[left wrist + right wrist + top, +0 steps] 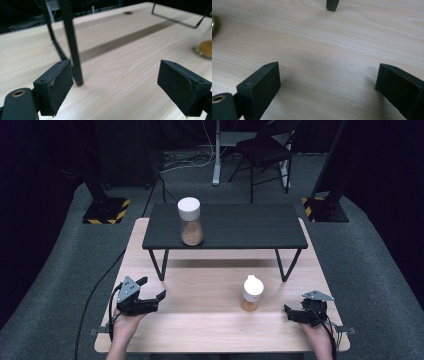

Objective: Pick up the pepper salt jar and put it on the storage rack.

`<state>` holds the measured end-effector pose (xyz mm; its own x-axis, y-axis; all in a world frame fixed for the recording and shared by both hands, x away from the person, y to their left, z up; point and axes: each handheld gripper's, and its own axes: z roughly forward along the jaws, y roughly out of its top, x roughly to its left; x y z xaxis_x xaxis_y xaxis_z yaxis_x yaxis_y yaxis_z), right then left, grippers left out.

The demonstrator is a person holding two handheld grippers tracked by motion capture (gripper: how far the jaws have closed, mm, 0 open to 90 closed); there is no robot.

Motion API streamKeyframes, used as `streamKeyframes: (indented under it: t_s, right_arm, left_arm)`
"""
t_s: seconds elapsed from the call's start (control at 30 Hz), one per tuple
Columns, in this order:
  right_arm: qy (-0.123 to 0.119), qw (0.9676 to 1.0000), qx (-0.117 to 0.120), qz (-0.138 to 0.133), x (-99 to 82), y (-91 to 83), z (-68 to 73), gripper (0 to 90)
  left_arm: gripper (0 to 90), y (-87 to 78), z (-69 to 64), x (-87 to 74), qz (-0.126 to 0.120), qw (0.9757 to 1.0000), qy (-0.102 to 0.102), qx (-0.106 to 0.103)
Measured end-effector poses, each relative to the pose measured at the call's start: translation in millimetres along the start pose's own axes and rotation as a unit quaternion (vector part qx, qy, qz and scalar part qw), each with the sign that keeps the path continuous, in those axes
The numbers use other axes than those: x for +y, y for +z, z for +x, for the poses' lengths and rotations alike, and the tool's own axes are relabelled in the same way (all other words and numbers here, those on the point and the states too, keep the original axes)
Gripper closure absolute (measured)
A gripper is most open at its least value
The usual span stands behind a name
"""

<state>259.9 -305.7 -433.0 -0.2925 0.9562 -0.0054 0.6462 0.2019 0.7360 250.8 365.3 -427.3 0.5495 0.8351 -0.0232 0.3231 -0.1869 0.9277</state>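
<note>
A tall jar (190, 221) with a white lid and brown contents stands on the left part of the black shelf (235, 225). A small bottle (252, 293) with a white cap stands on the wooden table (200, 320), right of centre; its amber base (205, 48) shows at the right edge of the left gripper view. My left gripper (152, 288) sits low over the front left of the table, open, with nothing between its pads (116, 75). My right gripper (292, 314) rests at the front right, to the right of the small bottle, open and empty (328, 72).
The black shelf stands on thin metal legs; one leg (72, 42) rises just ahead of my left gripper, and another foot (332, 5) lies ahead of my right gripper. A folding chair (265, 150) and stand bases with hazard stripes (106, 211) are on the floor beyond the table.
</note>
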Motion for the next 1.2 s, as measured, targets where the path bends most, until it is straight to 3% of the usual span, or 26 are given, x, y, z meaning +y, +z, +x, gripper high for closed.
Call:
streamKeyframes:
  t_s: [0.17,0.33,0.4,0.57,0.63,0.77,0.83,0.9,1.2]
  right_arm:
    - [0.0,1.0,0.0,0.0,0.0,0.0,0.1,4.5]
    - [-0.001,1.0,0.001,0.0,-0.5,-0.5,0.5,4.5]
    - [-0.001,1.0,0.001,0.0,-0.6,-0.5,0.8,4.3]
    - [-0.001,1.0,0.002,0.0,0.2,0.2,0.5,3.9]
    - [-0.001,1.0,0.002,0.001,0.2,0.1,0.6,3.9]
    - [-0.003,1.0,0.002,0.0,0.0,0.0,0.6,3.9]
    - [-0.003,1.0,0.003,0.0,0.0,0.0,0.5,3.9]
    - [-0.003,1.0,0.003,0.0,0.0,0.0,0.5,3.8]
    - [-0.003,1.0,0.003,0.0,0.1,0.2,0.7,3.8]
  left_arm:
    - [12.5,4.9,4.0,-10.4,0.024,0.9997,-0.003,0.01]
    - [12.3,8.3,10.6,-17.1,0.049,0.9983,-0.03,0.01]
    - [12.4,10.9,10.9,-17.4,0.065,0.9975,-0.022,0.014]
    - [12.0,21.3,15.3,-14.7,0.107,0.9938,-0.028,0.011]
    - [11.8,27.2,14.4,-9.2,0.136,0.9903,-0.025,0.013]
    - [12.1,30.4,12.3,-5.7,0.149,0.9885,-0.022,0.015]
    - [12.2,34.4,10.7,-0.6,0.169,0.9852,-0.019,0.021]
    - [11.7,36.2,6.3,1.4,0.176,0.984,-0.009,0.03]
    - [9.8,37.5,5.1,1.7,0.176,0.9836,-0.015,0.036]
